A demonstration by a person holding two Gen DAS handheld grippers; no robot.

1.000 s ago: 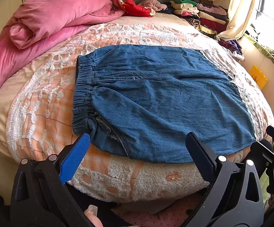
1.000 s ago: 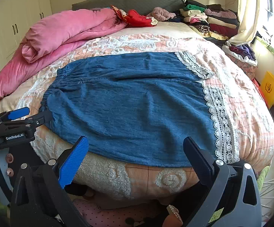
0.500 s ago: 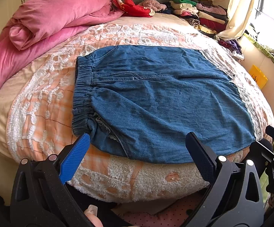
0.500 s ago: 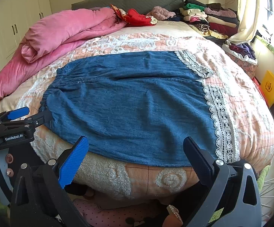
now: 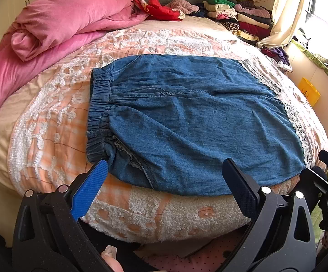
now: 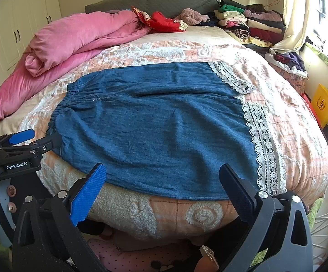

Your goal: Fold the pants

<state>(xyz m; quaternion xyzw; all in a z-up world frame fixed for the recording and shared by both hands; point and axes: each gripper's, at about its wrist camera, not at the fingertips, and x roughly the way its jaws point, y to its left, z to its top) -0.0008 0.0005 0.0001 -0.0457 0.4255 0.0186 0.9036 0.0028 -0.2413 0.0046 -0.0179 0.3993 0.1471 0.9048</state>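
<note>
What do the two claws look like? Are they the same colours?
Yes, they match. The left claw has a black plastic frame with silver bolts; one finger wears a ridged blue pad, the other a black pad. The right claw is built the same. Seen from the right wrist, the left claw's side carries white "GenRobot.AI" lettering.

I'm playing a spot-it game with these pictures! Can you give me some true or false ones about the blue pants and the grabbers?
1. The blue pants lie flat on the bed. True.
2. The left hand-held gripper grips the pants. False: open, holding nothing.
3. A pink blanket is bunched up beyond the pants. True.
4. The right hand-held gripper is shut. False: open.
5. The lace hems are black. False: white.
</note>
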